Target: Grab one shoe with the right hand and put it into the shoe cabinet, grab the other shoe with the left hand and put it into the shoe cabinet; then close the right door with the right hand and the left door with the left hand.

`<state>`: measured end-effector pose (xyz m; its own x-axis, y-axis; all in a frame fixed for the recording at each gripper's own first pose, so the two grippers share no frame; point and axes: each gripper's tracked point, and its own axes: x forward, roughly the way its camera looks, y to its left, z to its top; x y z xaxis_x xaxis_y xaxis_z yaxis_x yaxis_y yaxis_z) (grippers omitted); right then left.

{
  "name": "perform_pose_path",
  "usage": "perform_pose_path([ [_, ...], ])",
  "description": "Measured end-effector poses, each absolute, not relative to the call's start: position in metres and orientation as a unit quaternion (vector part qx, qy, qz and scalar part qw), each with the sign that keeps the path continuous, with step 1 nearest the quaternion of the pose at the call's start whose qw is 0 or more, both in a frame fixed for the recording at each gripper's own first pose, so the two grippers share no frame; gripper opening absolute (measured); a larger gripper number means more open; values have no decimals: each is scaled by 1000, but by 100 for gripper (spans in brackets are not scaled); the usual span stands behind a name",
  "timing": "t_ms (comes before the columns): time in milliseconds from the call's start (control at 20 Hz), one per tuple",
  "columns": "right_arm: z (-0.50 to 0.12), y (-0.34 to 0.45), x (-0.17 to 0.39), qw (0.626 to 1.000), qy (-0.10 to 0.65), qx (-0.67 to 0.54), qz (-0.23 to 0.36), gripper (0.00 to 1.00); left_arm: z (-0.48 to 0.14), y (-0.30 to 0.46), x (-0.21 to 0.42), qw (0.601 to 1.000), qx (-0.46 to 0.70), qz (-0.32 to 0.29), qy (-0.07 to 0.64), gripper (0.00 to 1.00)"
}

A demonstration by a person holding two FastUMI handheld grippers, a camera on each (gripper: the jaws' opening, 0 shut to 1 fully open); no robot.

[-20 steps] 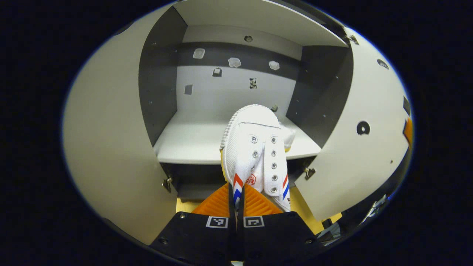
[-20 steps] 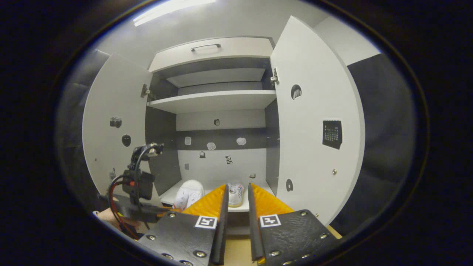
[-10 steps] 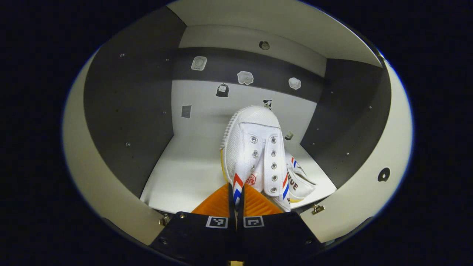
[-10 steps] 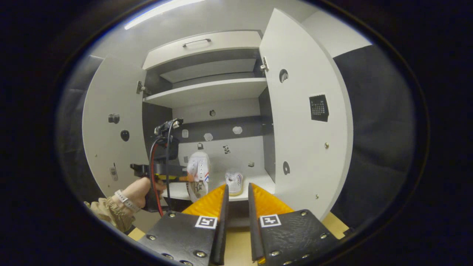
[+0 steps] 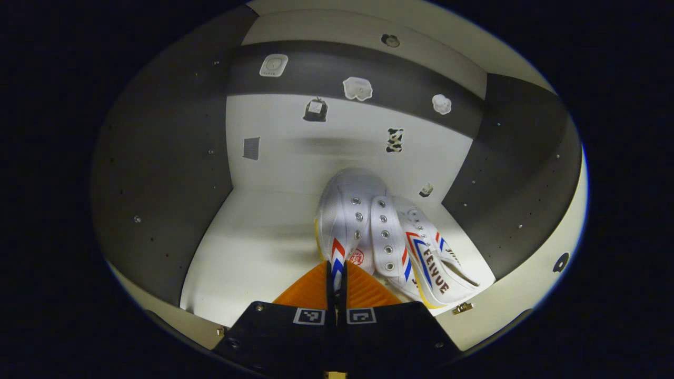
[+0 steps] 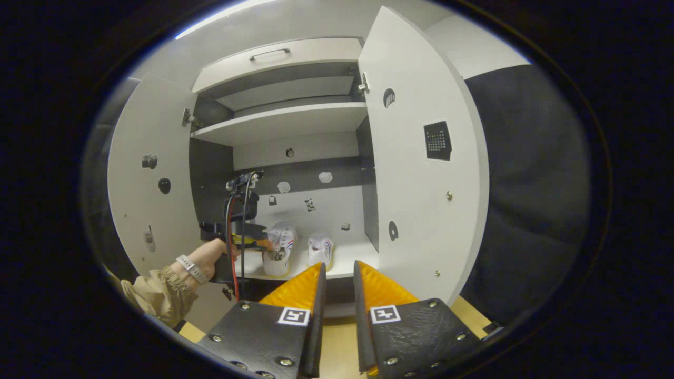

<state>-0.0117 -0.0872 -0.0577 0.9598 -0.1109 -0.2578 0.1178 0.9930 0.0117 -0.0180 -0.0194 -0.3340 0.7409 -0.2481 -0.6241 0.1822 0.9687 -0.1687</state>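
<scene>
1. The left gripper [image 5: 337,273] is pinched on the second shoe [image 5: 353,221], holding it on or just above the cabinet [image 6: 295,121] shelf [image 5: 253,247], close beside the first shoe [image 5: 432,252].
2. The step in hand is placing that second shoe; both doors are open.
3. The right gripper [image 6: 338,279] hangs back outside, jaws narrowly parted and empty.
4. Next, I judge: let go, draw the left gripper out clear, then push the right door [image 6: 421,200] shut, then the left door [image 6: 142,200].
5. Writing: the first shoe's side reads "FEIYUE". "Do not read off a label" keeps the red tongue mark unread.
</scene>
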Motion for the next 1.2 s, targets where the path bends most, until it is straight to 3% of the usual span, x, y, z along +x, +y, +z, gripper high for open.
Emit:
perform_pose_path([
  [500,-62,-106,-20,988,133,14,-78,28,-347,-13,-14,928,-21,-106,356,1],
  [550,-61,-106,-20,988,132,14,-79,28,-347,-12,-12,930,-14,-106,353,7],
  [600,-61,-107,-20,988,131,13,-79,28,-346,-13,-12,930,-12,-112,349,6],
  [750,-58,-108,-21,989,128,12,-78,28,-340,-11,-14,934,-9,-110,340,24],
  [1000,-49,-110,-25,991,114,11,-75,28,-311,-18,-17,951,-18,-131,281,24],
  [1050,-44,-111,-27,991,107,9,-75,28,-302,-19,-20,954,-17,-137,266,35],
  [1200,-28,-117,-35,993,84,5,-80,28,-275,-21,-28,964,-11,-157,216,39],
])
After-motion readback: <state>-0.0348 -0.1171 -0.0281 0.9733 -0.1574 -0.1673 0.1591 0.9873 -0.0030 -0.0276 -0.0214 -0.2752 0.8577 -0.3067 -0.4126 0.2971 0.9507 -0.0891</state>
